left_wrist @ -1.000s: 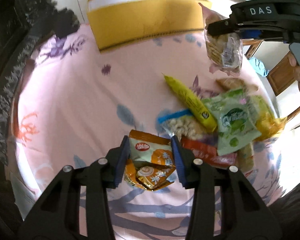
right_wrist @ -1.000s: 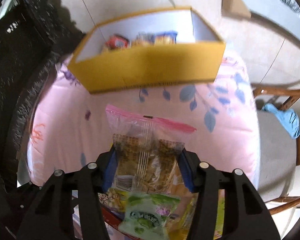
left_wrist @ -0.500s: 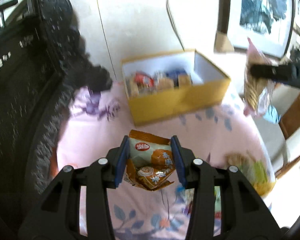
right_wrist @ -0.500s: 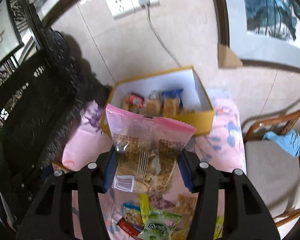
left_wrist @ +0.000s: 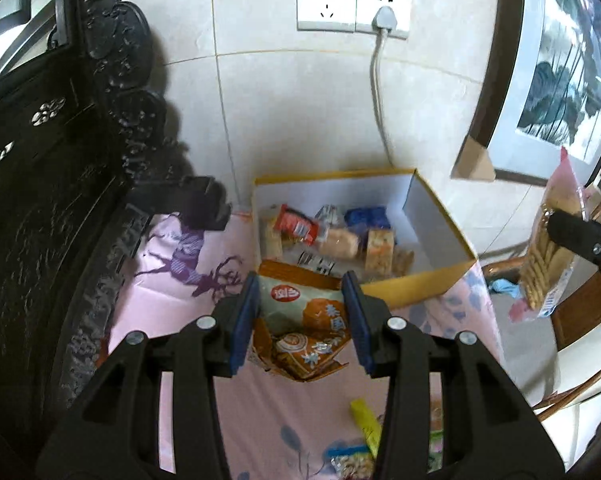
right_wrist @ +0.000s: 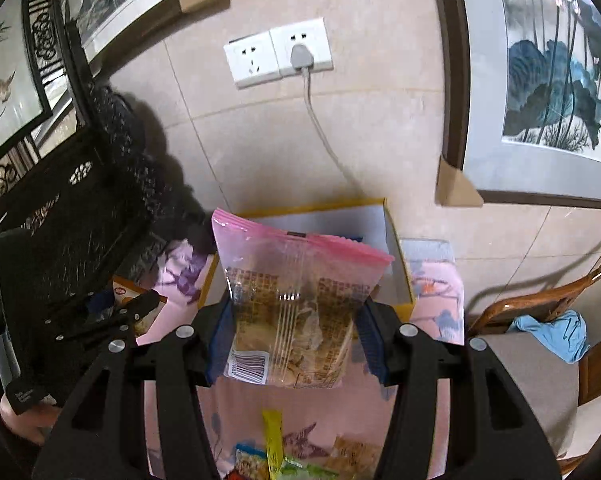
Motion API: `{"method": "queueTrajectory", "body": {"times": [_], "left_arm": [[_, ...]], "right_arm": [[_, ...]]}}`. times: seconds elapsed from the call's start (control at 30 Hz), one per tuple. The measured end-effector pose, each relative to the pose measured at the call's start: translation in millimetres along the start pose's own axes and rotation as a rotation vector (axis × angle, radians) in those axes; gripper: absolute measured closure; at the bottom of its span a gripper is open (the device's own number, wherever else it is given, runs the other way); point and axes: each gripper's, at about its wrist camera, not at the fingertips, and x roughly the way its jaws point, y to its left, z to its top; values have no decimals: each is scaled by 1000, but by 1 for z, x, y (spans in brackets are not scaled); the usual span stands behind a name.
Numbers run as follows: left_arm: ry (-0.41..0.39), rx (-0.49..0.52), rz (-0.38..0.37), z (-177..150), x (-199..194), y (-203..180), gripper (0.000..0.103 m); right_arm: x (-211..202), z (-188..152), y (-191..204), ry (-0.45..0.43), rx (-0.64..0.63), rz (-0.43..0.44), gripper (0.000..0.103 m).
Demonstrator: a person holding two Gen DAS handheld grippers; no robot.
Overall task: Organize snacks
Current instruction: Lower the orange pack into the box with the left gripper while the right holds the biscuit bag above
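Collision is looming as the left tool point(left_wrist: 302, 318), clamping an orange packet point(left_wrist: 304, 332), and the right tool point(right_wrist: 290, 336), clamping a pink-topped cracker bag point(right_wrist: 296, 304), are both heading for the same yellow box point(left_wrist: 428, 276).

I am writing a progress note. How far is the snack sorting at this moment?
Done: several packs already lie in the yellow box. In hand: the left gripper holds an orange packet; the right gripper holds a pink-topped cracker bag. Left: a yellow stick and other packs on the pink cloth.

Black hand-held gripper point(left_wrist: 302, 312) frames, blue finger pads point(left_wrist: 247, 312), silver screws
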Motion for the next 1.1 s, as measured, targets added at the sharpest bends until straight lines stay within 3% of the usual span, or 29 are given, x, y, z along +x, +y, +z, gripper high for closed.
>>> {"method": "queueTrajectory", "body": {"times": [0.27, 0.43, 0.63, 0.9, 1.1], "left_arm": [[-22, 0, 11, 16, 5, 4, 60], [-35, -16, 15, 18, 1, 8, 60], [-45, -27, 41, 16, -2, 12, 60], [-38, -28, 21, 19, -2, 13, 60], [-60, 19, 17, 50, 16, 7, 60]], "right_arm": [[11, 11, -4, 4, 30, 58, 48], [14, 14, 2, 37, 4, 37, 48], [9, 17, 8, 18, -7, 38, 48], [10, 19, 11, 8, -20, 24, 48], [34, 48, 1, -9, 0, 17, 48]]}}
